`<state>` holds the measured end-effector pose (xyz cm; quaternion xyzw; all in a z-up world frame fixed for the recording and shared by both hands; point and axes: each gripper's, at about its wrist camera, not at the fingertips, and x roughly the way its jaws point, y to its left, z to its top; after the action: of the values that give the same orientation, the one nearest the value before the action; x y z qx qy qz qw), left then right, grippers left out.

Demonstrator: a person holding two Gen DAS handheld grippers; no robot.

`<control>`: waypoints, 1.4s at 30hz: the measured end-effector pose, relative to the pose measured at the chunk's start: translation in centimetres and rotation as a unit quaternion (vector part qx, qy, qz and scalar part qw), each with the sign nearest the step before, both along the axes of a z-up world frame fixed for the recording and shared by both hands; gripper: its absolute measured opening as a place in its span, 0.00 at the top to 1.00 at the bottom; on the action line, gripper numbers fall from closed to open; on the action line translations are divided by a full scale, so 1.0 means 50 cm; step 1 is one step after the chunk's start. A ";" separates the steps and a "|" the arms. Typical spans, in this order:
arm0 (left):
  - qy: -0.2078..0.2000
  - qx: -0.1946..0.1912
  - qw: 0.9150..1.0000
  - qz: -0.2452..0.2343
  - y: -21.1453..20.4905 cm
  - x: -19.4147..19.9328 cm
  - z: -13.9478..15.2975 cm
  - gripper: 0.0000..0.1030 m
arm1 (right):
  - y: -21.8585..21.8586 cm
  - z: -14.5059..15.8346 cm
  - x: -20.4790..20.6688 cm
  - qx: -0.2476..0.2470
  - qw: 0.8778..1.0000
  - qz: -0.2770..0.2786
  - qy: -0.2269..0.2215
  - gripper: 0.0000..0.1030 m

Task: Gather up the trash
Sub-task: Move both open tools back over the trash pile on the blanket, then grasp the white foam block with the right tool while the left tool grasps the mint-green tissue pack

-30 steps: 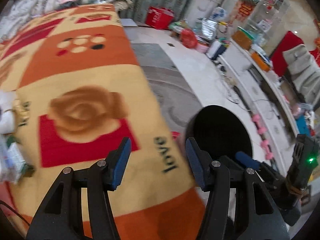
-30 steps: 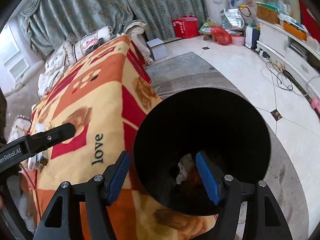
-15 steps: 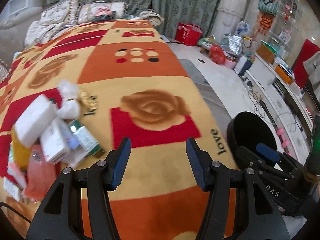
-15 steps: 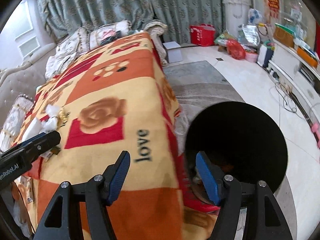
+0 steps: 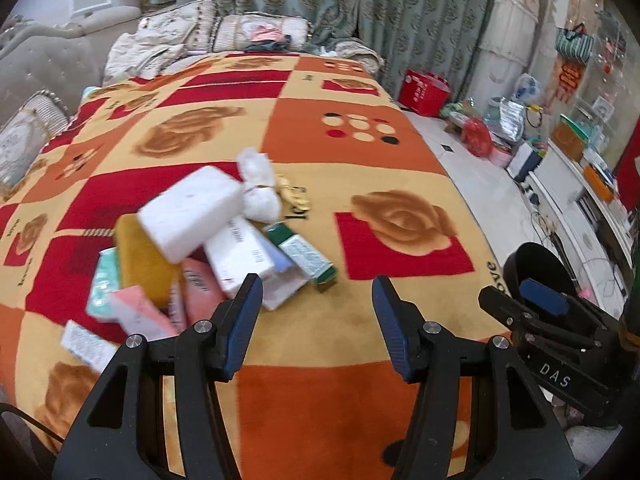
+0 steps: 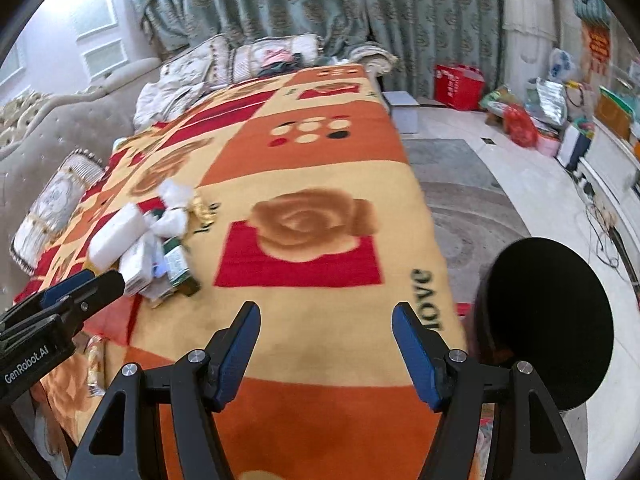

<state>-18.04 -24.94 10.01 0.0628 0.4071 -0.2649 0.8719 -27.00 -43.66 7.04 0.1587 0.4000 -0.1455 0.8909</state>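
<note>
**A:** Going left to right: the trash pile (image 5: 208, 248) sits on the blanket (image 5: 360, 184), white foam block (image 5: 188, 212) on top, cartons underneath. Left gripper (image 5: 316, 312) hangs just short of it, jaws apart, nothing in them. Right gripper (image 6: 326, 336) is also spread and empty over bare blanket, and the black bin (image 6: 548, 328) is on the floor off the right edge.

**B:** I'd go left-handed for the top block first, straddle its narrow side, squeeze gently. Foam probably dents.
</note>
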 end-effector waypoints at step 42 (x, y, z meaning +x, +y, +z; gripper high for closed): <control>0.102 0.005 0.990 0.099 0.352 0.197 -0.072 0.46 | 0.261 0.007 0.303 0.077 0.977 0.197 -0.010 0.29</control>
<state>-8.19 -7.35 6.43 -0.0008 0.4995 -0.1803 0.8473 -11.88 -30.62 7.40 0.1467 0.4242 0.0660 0.8912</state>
